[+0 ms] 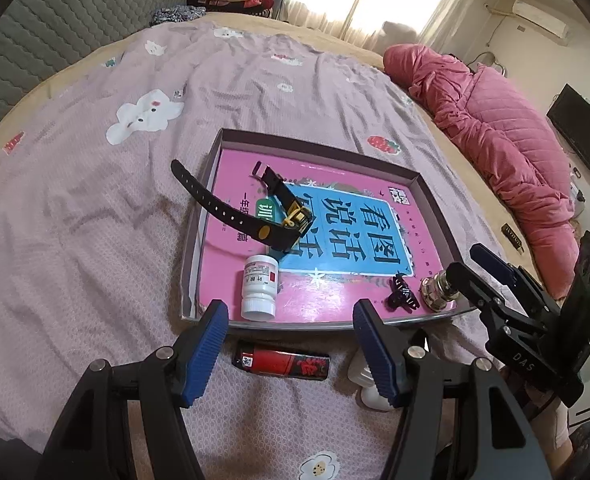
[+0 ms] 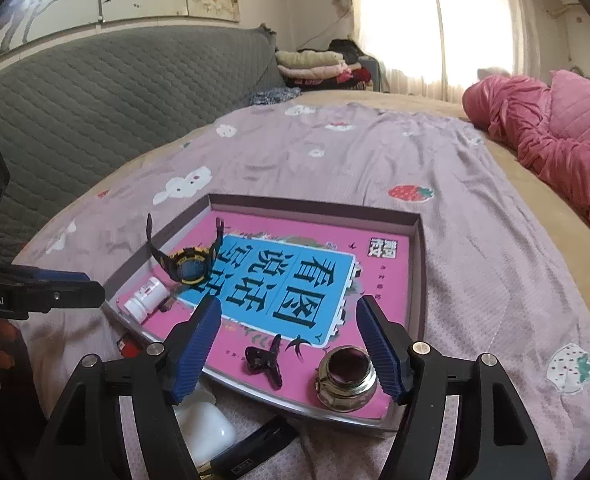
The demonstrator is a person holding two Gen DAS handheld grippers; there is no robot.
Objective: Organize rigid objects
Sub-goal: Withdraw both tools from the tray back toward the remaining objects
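Both tools, left (image 1: pixel 291 354) and right (image 2: pixel 289 346), hang above the bed (image 1: pixel 75 220) with jaws apart, holding nothing. A lighter (image 1: pixel 281 364) lies just outside the tray (image 1: pixel 435 204). Inside, along the near wall, sit a bottle (image 1: pixel 259 286), a clip (image 1: pixel 403 292) and a metal fitting (image 2: pixel 345 378); farther in lies a watch (image 1: pixel 273 210), its strap over the rim.

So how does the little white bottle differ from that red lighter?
The white pill bottle lies inside the tray, near its front left corner; the red lighter lies outside it on the bedsheet, just before the tray's front edge. The bottle is white with a small red label patch and looks stubby; the lighter is red and black, slimmer and longer. Both lie on their sides, untouched by either gripper.
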